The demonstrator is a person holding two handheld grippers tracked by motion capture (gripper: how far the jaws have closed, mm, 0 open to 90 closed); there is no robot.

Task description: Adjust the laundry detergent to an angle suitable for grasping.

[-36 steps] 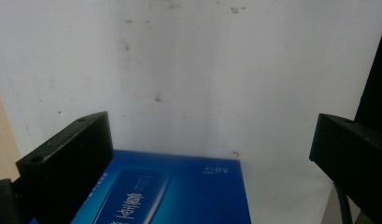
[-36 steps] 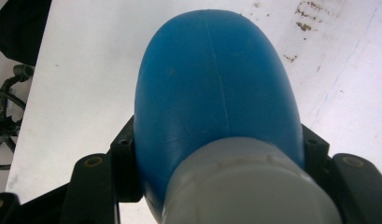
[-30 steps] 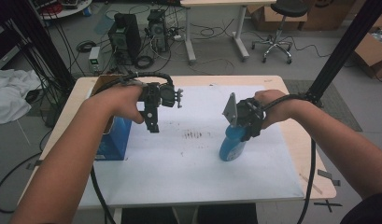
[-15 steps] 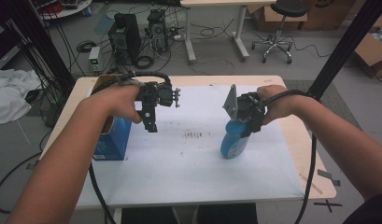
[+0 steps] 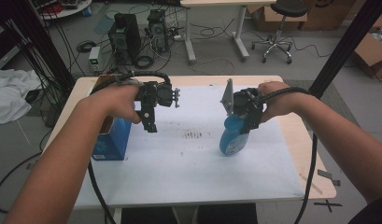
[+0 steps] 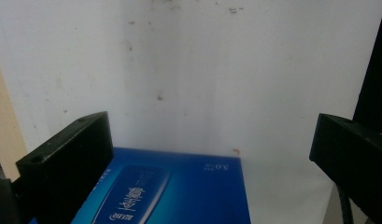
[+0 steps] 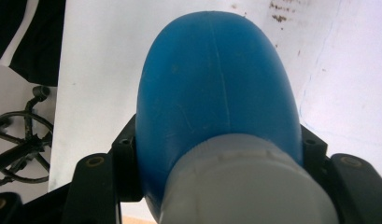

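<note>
Both forearms reach in over the table point(image 5: 188, 177), elbows low, wrists raised. The right hand point(image 5: 277, 100) grips its tool from behind, and the right claw point(image 5: 244, 122) points downward, clamped on the neck of a blue bottle point(image 5: 233, 137); in the right gripper view the jaws press against both sides of the bottle point(image 7: 216, 102) just above its white cap point(image 7: 244, 182). The bottle's base hangs close over the white sheet, right of centre. The left hand point(image 5: 116, 100) holds the left claw point(image 5: 150, 122) spread wide, empty, just beside a blue box point(image 5: 111, 140) standing at the table's left edge.
</note>
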